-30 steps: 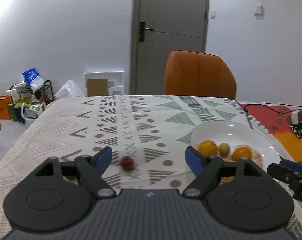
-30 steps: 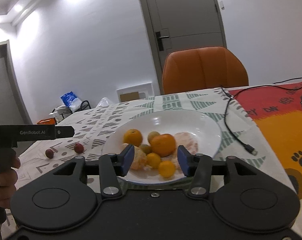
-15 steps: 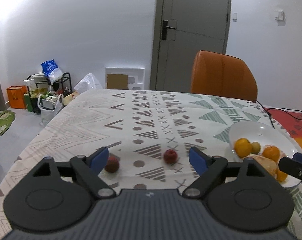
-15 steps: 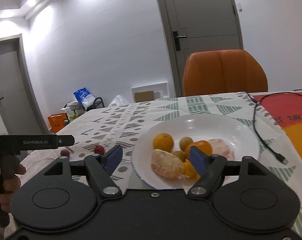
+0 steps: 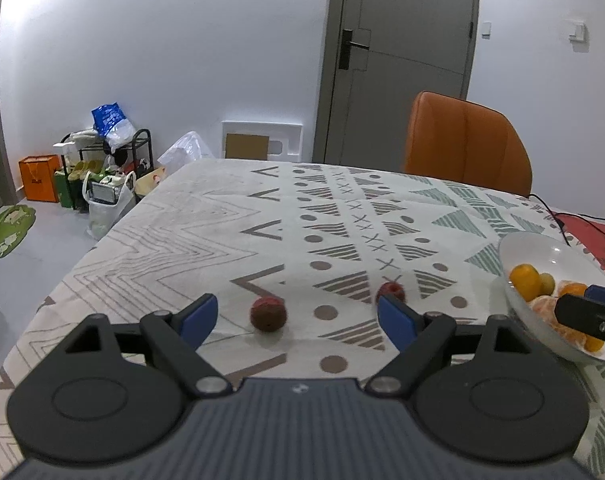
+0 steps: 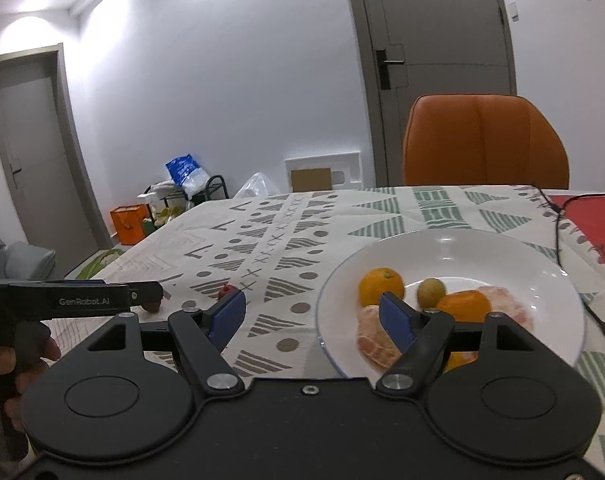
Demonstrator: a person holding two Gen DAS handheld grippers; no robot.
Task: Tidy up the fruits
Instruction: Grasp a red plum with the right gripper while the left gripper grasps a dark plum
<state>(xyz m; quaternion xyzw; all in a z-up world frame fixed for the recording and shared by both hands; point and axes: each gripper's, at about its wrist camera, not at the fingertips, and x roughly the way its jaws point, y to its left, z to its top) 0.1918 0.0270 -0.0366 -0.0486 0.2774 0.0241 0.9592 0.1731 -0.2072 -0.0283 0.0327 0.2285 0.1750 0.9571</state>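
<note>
My left gripper (image 5: 298,316) hangs released over a dark red fruit (image 5: 268,314) left of the plate (image 6: 482,248); my right gripper (image 6: 313,316), jaws just widened, holds nothing.

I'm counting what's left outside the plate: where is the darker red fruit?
In the left wrist view the darker red fruit lies on the patterned tablecloth, left of the brighter red fruit and far left of the white plate.
</note>
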